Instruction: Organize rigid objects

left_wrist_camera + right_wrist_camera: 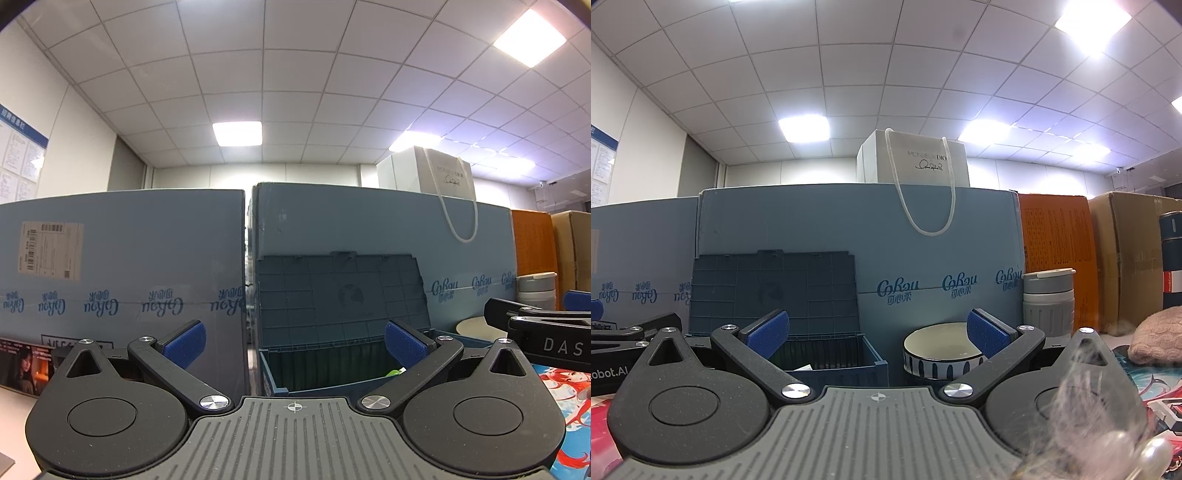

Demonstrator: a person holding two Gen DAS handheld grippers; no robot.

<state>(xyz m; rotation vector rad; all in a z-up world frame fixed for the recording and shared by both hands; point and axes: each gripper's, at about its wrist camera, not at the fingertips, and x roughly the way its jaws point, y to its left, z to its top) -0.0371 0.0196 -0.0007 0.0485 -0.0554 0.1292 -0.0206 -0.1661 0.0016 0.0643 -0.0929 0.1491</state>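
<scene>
Blue-padded tools, both spread wide and empty, low over the tabletop.

Left tool (295,341): jaws apart, nothing between the pads, facing the dark blue storage crate (332,369), lid (343,291) up and leaning on the blue cartons (122,258) along the tabletop's far edge; something green (394,372) shows inside, too little visible to identify. Right tool (877,332): likewise released, crate (831,360) ahead left, striped ceramic bowl (940,354) just beside it ahead right. Grey lidded cup (1048,302) behind the bowl, near the cartons. Pink knit item (1156,341) at the right edge. White paper bag (916,158) on top of the cartons.
</scene>
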